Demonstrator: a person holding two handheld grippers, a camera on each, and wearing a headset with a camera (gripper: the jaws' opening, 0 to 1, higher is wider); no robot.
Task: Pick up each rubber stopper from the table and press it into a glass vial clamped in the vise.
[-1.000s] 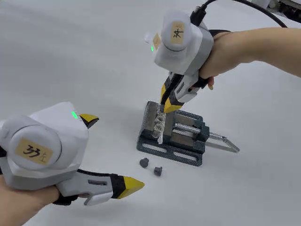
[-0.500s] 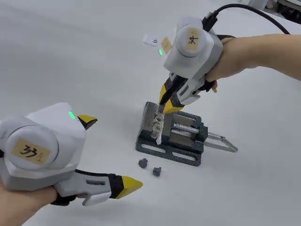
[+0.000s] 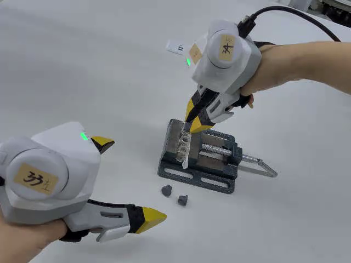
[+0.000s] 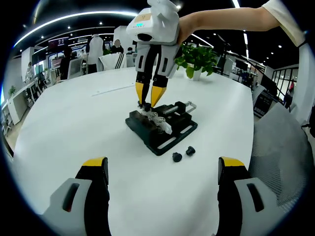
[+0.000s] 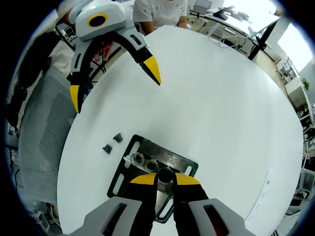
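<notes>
The right gripper (image 3: 192,124) points steeply down over the vise (image 3: 198,174). Its jaws are clenched on a dark rubber stopper (image 5: 166,175). In the right gripper view the stopper is seen end-on as a round disc, so its axis runs along the gripper. It sits at the far end of the vial row; whether it touches a vial cannot be told.

The glass vials (image 3: 184,144) stand upright, mouths up, clamped side by side in the vise. The long axis of the row runs along the clamping gap, at right angles to the vise screw (image 3: 218,149). The screw's long axis points toward the person's right and ends in a bent handle (image 3: 262,165) lying on the table (image 3: 82,66).

Two loose stoppers (image 3: 167,190) lie on the table just in front of the vise base, near each other but apart.

The left gripper (image 3: 130,181) hangs low at the near left, pointing toward the vise, its jaws released and spread wide with nothing between them.
</notes>
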